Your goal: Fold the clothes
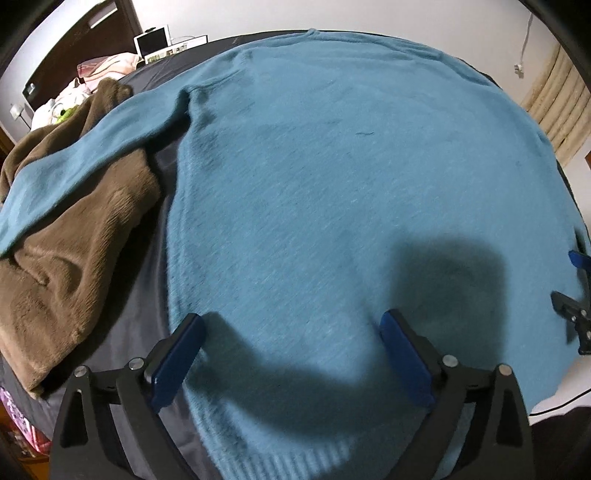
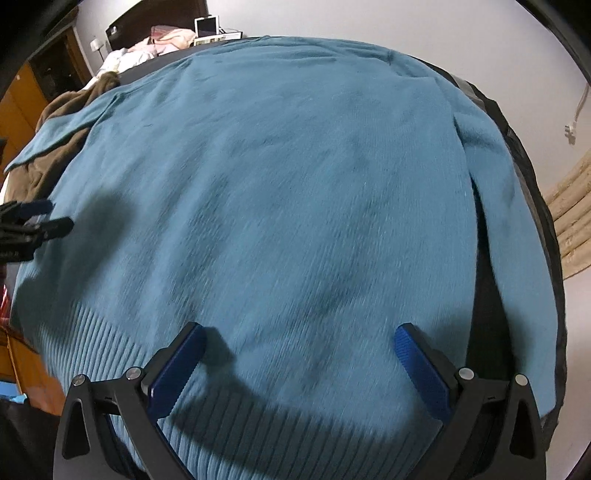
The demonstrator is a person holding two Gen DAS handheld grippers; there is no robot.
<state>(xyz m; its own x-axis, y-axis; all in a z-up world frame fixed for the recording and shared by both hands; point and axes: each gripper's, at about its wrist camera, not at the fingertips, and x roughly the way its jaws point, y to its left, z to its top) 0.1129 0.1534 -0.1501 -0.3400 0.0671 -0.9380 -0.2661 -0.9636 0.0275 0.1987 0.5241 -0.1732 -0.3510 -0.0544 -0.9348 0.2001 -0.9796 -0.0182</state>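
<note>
This is a bedroom in a home. A bed point(image 1: 147, 280) with a dark grey sheet fills both views, and a dark wooden headboard point(image 1: 77, 48) stands against a plain white wall point(image 1: 406, 18) at its far end. Rumpled pink and white bedding point(image 2: 162, 42) is heaped near the headboard, and a brown fleece blanket point(image 1: 81, 236) lies bunched along one side of the bed. A teal sweater point(image 1: 351, 177) is spread flat over the sheet. A small white device point(image 2: 207, 26) sits beside the headboard. A white cable point(image 2: 576, 110) hangs on the wall, and orange-brown wooden furniture point(image 2: 18, 107) stands at the left of the right wrist view.
</note>
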